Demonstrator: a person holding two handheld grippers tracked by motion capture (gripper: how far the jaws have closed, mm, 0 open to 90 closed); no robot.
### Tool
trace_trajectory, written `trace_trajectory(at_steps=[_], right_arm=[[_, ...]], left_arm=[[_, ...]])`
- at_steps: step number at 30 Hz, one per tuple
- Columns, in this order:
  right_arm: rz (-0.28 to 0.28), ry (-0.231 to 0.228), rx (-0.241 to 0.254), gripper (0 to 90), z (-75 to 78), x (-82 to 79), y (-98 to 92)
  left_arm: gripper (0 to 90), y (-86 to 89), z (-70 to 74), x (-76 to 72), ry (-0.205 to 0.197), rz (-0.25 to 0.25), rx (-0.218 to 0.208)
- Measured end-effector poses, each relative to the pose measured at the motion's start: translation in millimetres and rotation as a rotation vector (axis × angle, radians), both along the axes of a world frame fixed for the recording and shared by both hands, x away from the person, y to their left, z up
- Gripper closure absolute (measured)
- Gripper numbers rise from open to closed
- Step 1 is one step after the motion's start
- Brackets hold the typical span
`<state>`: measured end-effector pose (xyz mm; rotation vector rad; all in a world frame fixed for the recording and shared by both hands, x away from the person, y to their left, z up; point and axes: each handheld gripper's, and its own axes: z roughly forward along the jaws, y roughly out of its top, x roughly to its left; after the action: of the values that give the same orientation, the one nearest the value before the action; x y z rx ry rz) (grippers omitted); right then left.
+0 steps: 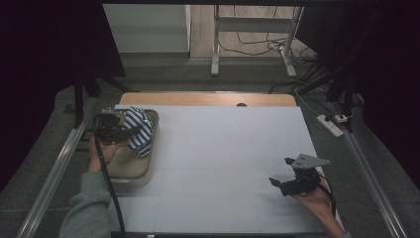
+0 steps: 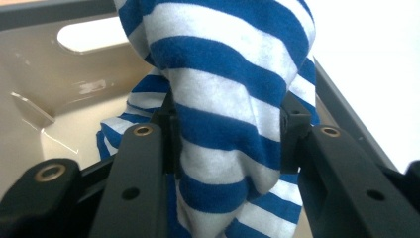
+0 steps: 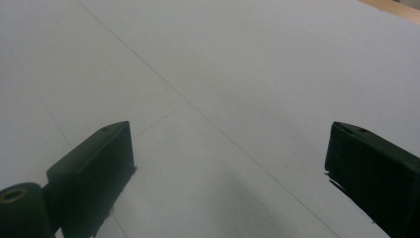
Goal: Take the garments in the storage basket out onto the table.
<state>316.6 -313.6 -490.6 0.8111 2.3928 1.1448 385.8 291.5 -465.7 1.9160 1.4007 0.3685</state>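
left gripper [image 1: 120, 130] is clamped on the striped cloth [image 1: 138, 130], blue and white bands, soft knit by the look of it. in the left gripper view the cloth [image 2: 223, 129] bunches up between the two black jaws, both pads pressed into the fabric from either side, a fold spilling out above and more hanging below the grip. landmark here is the beige tray [image 1: 130, 169]: it sits at the left edge of the white table [image 1: 233, 163], and the cloth is over the far half of it, partly lifted in the grip, with the lower part draped down toward the tray floor. whether the bottom of the cloth touches the tray floor, can't tell. the tray wall [image 2: 59, 89] sits behind and to the left of the cloth in the left gripper view, with a slot-shaped handle cutout in it. the left hand [image 1: 101, 151] sits over the near-left part of the tray, a cable trailing back along the sleeve. right gripper [image 1: 283, 174] is well apart from the tray, across the table near its right edge, held low over the bare white surface. its jaws stand wide apart with nothing between them; the right gripper view has just plain table top [image 3: 223, 89] between the two black tips. grey three-cornered plate on top of it. floor beyond the table's far edge has table legs and cables.
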Motion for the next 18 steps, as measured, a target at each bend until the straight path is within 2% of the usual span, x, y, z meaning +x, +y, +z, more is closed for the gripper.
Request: trace_trajectory(at_steps=[4,18], right_arm=[[-0.001,0.003,0.005,4.6,-0.1,0.5,-0.8],[0.002,0.003,-0.006,4.7,-1.0,0.5,0.4]], left_arm=[[59.4,-1.5,4.4,-2.4,-0.023,-0.004,0.005],[59.4,4.2,18.5,-12.8,-0.085,-0.002,-0.045]])
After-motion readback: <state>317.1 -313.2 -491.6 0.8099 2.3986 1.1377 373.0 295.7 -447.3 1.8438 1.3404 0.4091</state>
